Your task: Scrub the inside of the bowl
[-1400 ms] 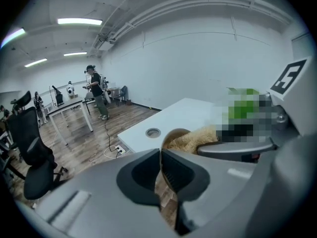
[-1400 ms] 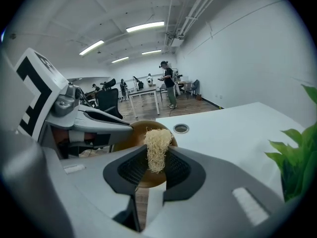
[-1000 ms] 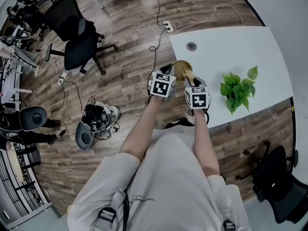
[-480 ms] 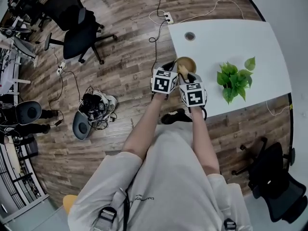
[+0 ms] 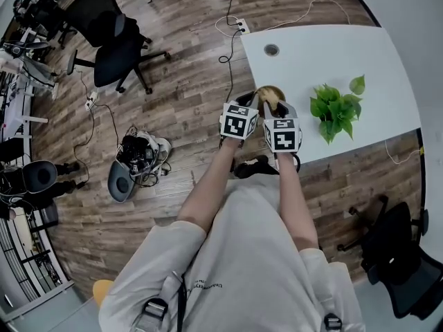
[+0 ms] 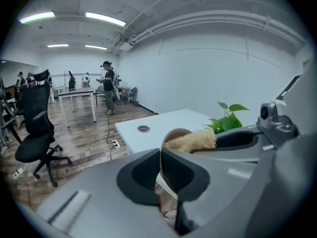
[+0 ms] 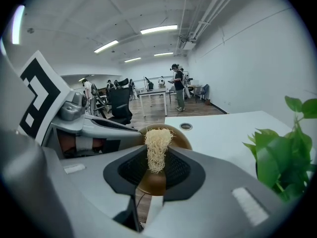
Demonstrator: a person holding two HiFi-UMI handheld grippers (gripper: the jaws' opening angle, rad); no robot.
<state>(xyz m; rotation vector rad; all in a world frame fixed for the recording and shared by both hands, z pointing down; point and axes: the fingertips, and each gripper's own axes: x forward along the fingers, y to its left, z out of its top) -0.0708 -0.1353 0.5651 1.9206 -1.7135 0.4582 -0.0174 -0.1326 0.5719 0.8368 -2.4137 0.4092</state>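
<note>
The left gripper (image 6: pixel 160 168) is clamped on the wall of the wooden bowl (image 5: pixel 272 93), which sits at the 7 o'clock corner of the white table (image 5: pixel 339 54). The right gripper (image 7: pixel 156 173) pinches a fibrous scrubber (image 7: pixel 157 145), whose top lies against the bowl's inside. A leafy plant (image 5: pixel 336 113) stands at the bowl's 3 o'clock.

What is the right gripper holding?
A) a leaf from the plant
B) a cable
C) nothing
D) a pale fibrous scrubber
D: in the right gripper view, the right gripper has its jaws closed on a pale fibrous scrubber, which sits against the brown bowl.
</note>
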